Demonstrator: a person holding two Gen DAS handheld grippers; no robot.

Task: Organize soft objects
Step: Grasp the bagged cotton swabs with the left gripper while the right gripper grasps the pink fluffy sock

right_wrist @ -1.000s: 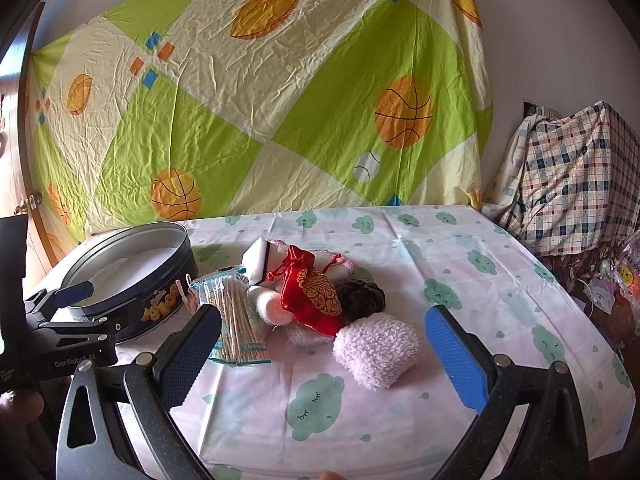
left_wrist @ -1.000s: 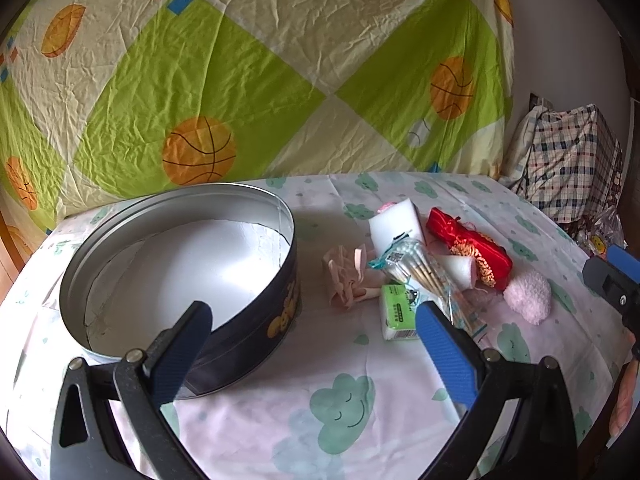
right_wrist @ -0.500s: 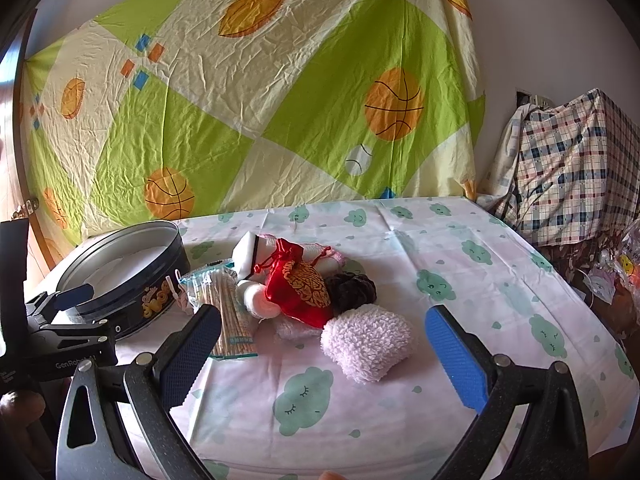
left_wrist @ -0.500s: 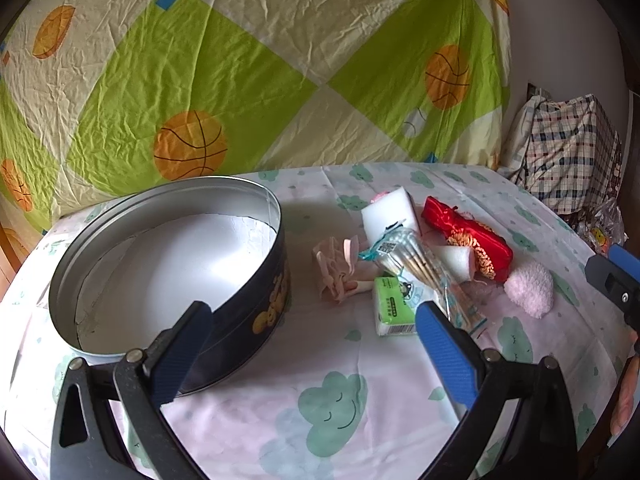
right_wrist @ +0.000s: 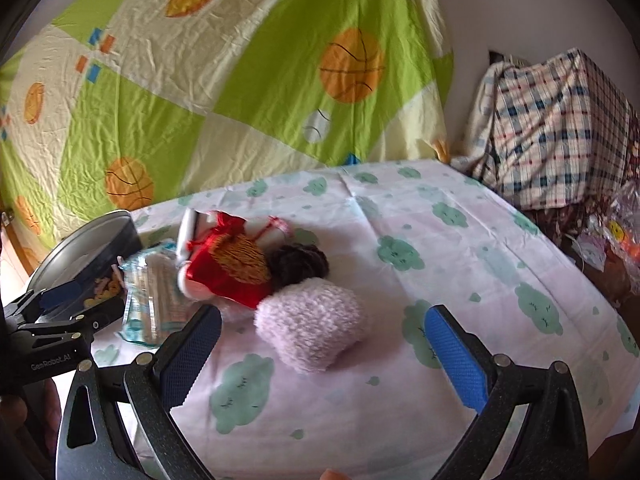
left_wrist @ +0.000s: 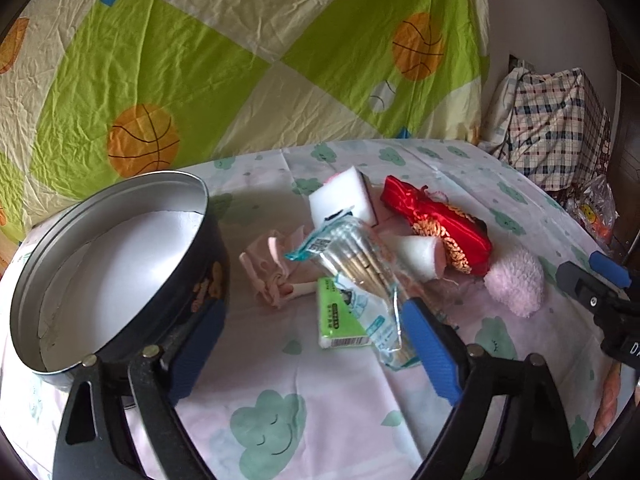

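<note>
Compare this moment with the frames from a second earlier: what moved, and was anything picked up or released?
Both grippers moved in toward the pile. The left gripper has just been closing a little, with nothing between its jaws; the right gripper, open, now frames the pink fluffy pad. Nothing was grasped or released. The round tin, red pouch and bag of sticks lie unchanged.

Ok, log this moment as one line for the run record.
phase: approach | left gripper: open, jaws just narrowed, nothing between | right gripper: open, near pink fluffy pad | round tin: empty
</note>
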